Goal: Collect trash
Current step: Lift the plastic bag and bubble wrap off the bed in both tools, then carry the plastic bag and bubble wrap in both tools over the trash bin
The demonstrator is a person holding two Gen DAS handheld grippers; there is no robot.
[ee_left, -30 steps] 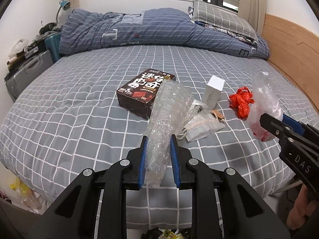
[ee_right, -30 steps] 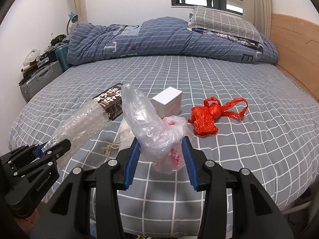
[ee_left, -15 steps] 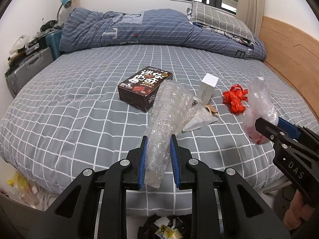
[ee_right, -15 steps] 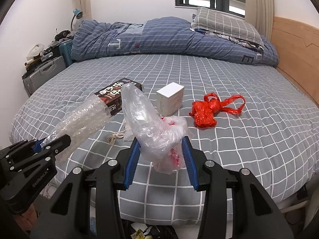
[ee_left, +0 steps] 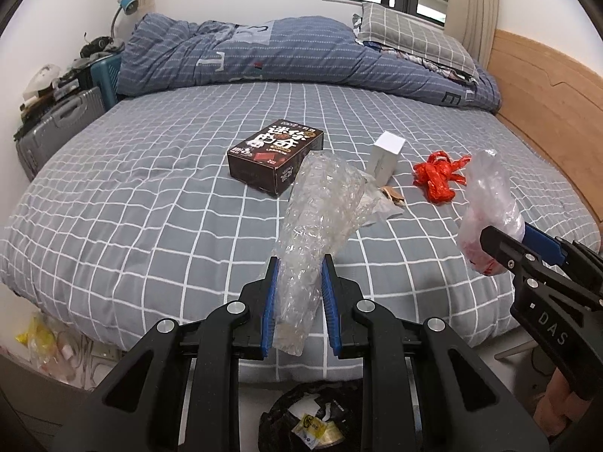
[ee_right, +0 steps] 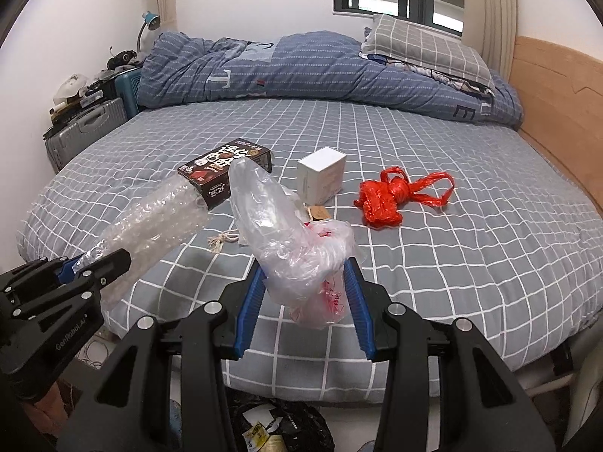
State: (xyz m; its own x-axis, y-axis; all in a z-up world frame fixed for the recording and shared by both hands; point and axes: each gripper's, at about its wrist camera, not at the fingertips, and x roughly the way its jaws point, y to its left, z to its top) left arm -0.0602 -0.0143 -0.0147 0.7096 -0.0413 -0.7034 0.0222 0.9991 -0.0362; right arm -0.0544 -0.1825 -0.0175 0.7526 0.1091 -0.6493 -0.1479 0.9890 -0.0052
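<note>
Both of my jaws were clamped on trash. Between the blue pads of my left gripper (ee_left: 299, 263) stood a roll of bubble wrap (ee_left: 316, 207), rising forward and slightly right above the near edge of the bed (ee_left: 132, 196). My right gripper (ee_right: 303, 275) pinched a crumpled clear plastic bag (ee_right: 290, 241) with red print near its bottom; the bag bulged upward and leaned left over the pads.

Readable writing was scarce. The side of my right gripper showed "DAS" in the left wrist view, and my left gripper's side read "GenRobot.AI" in the right wrist view. A dark brown box (ee_left: 277, 160) on the bed carried large Chinese characters that I could not make out. Just right of it stood a small white box (ee_left: 386, 156), upright, and further right lay a knotted red plastic bag (ee_right: 392, 196). Some paper scraps and a bit of string (ee_right: 222, 240) lay near the white box.

Below both grippers, off the bed's near edge, a black trash bag (ee_left: 312, 418) sat open on the floor with wrappers inside.
</note>
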